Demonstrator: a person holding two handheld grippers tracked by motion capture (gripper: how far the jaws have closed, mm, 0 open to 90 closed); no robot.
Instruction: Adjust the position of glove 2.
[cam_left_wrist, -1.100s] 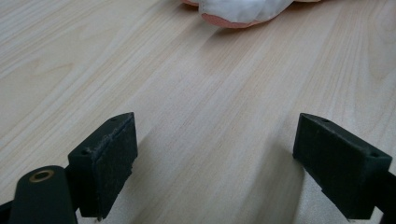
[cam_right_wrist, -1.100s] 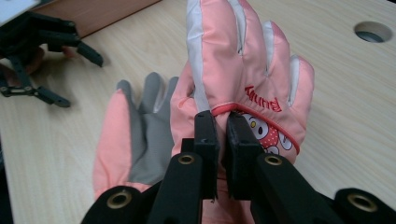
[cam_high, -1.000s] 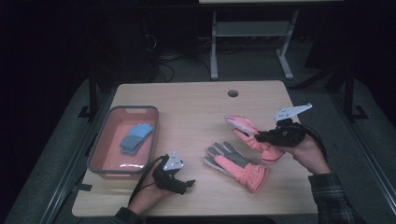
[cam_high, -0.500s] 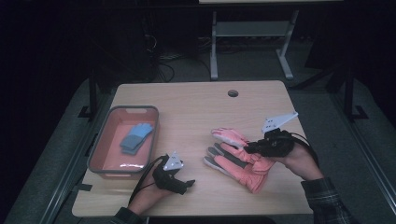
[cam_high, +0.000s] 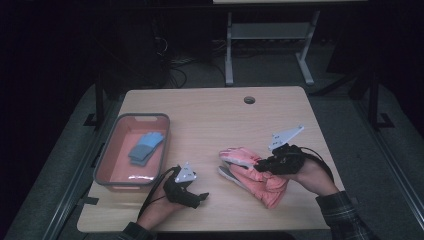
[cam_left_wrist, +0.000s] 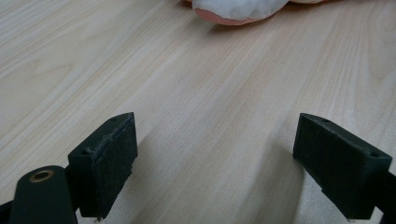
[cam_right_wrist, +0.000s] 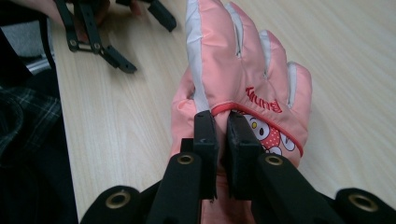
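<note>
The right gripper (cam_high: 265, 162) has its jaws clenched on a pink glove (cam_right_wrist: 243, 79), which sits over a second pink glove (cam_high: 265, 187) at the right front of the tabletop (cam_high: 210, 115). The left gripper (cam_high: 192, 195) rests near the front edge, jaws spread wide with nothing between them, bare wood separating it from the gloves. A red-lined bin (cam_high: 111, 155) at the left edge contains a blue glove (cam_high: 145, 146), well apart from both grippers. A round cable hole (cam_high: 249, 100) lies toward the far edge.
</note>
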